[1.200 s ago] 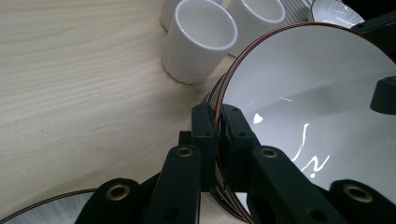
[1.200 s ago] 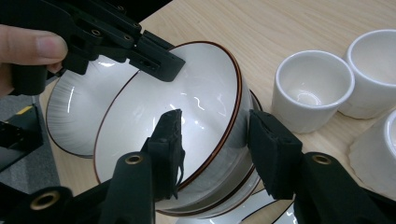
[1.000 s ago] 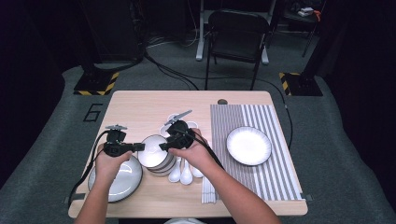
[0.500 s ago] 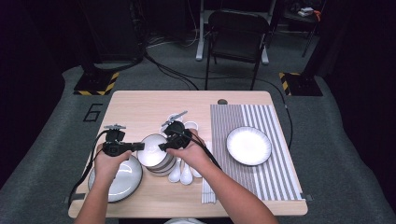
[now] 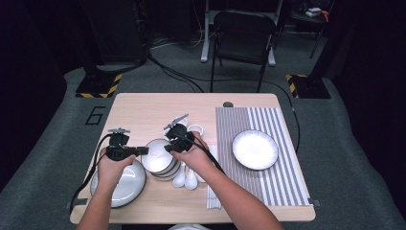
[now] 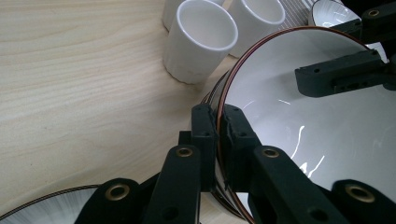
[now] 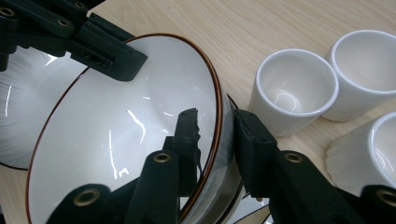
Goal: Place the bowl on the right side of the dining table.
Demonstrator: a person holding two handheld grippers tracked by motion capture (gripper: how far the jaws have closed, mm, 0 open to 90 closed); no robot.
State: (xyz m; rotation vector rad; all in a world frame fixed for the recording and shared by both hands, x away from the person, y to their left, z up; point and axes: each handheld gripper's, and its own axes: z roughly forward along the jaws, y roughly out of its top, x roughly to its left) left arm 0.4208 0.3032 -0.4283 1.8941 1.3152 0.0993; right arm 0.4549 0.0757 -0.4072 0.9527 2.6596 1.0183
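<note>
A stack of white bowls [image 5: 160,163] with thin brown rims stands at the front middle of the wooden table [image 5: 143,110]. The top bowl [image 6: 317,135] is tipped up on its edge. My left gripper [image 5: 143,151] reaches in from the left and is shut on that bowl's near rim [image 6: 217,114]. My right gripper [image 5: 167,147] comes from the right and straddles the opposite rim [image 7: 217,123], one jaw inside the bowl [image 7: 121,140] and one outside. Its jaws have just been closing, and a small gap to the wall still shows.
A white plate [image 5: 122,187] lies under my left hand at the front left. Another plate [image 5: 255,149] sits on a striped mat [image 5: 287,177] at the right. White cups [image 5: 195,129] stand just behind the bowls, white spoons [image 5: 184,178] lie in front. A chair [image 5: 244,28] stands beyond the table.
My right gripper has edged slightly left onto the bowl's rim. The left gripper and the tilted bowl have stayed put.
</note>
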